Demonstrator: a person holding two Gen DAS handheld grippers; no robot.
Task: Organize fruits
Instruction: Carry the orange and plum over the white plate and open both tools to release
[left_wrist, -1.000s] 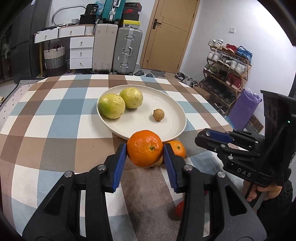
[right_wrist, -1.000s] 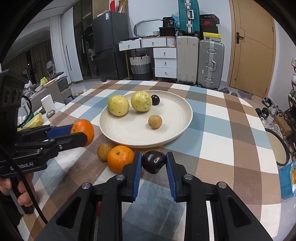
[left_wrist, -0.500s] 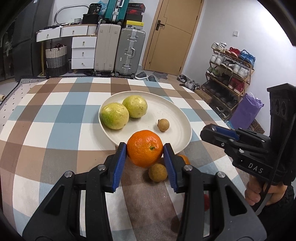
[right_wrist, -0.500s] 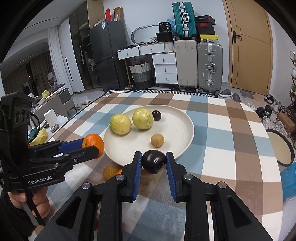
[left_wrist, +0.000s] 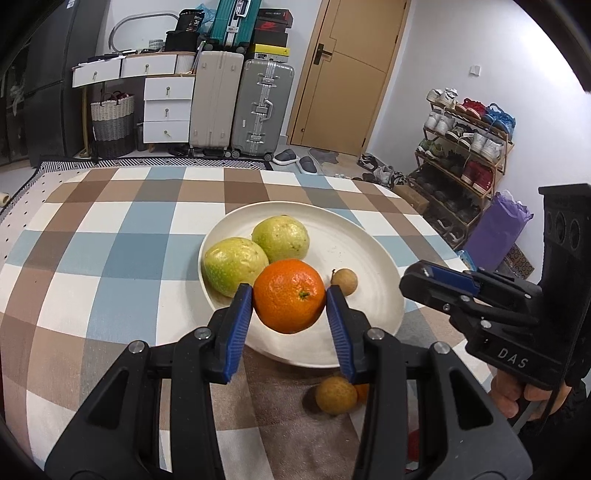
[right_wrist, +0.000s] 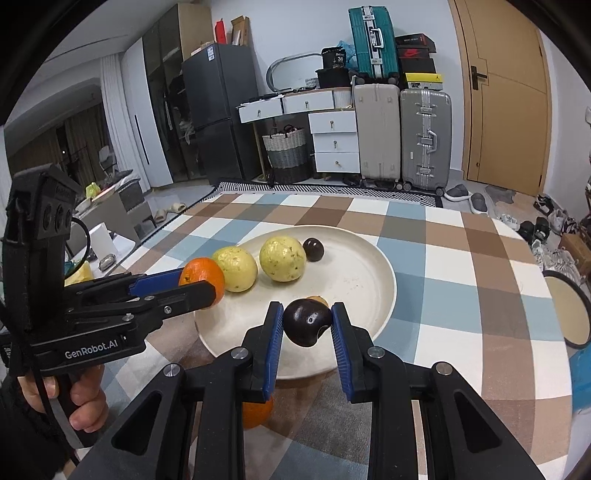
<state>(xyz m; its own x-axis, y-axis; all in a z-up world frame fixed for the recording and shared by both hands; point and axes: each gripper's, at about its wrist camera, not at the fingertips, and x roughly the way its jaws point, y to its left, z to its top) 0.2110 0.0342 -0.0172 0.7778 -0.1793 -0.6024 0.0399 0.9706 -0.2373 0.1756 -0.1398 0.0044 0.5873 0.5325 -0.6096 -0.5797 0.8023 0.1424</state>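
Note:
My left gripper (left_wrist: 290, 295) is shut on an orange (left_wrist: 289, 295) and holds it above the near rim of the cream plate (left_wrist: 369, 258). My right gripper (right_wrist: 307, 322) is shut on a dark purple fruit (right_wrist: 306, 321), also over the plate's (right_wrist: 362, 273) near edge. On the plate lie two yellow-green guavas (left_wrist: 236, 264) (left_wrist: 280, 238), a small brown longan (left_wrist: 345, 281) and a second dark fruit (right_wrist: 313, 249). Another longan (left_wrist: 336, 394) and a second orange (right_wrist: 256, 411) rest on the cloth in front of the plate, partly hidden by my fingers.
The table (left_wrist: 110, 258) wears a checked blue, brown and white cloth. A person's hand (right_wrist: 79, 395) grips the left tool's handle. Suitcases (left_wrist: 240, 107), white drawers and a shoe rack (left_wrist: 465, 147) stand beyond the table. A round tray (right_wrist: 565, 310) lies past the table's right edge.
Both grippers have moved forward toward the plate with their fruits still held. The orange and dark fruit now hang over the plate's near rim instead of the cloth.

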